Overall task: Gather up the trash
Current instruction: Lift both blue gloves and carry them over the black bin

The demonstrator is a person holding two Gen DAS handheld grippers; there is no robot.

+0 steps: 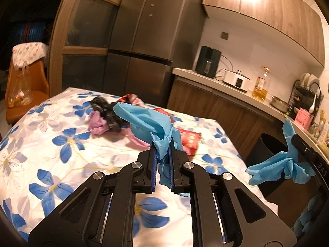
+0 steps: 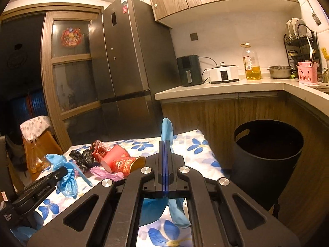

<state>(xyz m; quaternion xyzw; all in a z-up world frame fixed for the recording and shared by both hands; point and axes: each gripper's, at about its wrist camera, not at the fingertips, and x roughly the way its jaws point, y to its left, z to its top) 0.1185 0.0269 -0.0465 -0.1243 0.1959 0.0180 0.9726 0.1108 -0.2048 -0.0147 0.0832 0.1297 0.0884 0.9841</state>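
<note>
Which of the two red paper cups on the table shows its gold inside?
The patterned red cup nearer the right tool, its gold-lined mouth facing right. The plainer red cup behind shows its white base.

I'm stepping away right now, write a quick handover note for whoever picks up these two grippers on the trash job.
Left gripper: shut on a blue glove, lifted above the table.
Right gripper: shut on a second blue glove, also off the table.
Black bin: on the floor to the right of the table, open; I can't see anything in it.
Done: both gloves picked up.
Left: drop both gloves in the bin, then collect the two red paper cups, the black plastic bag, the pink plastic and the red wrapper still on the flowered cloth.
</note>
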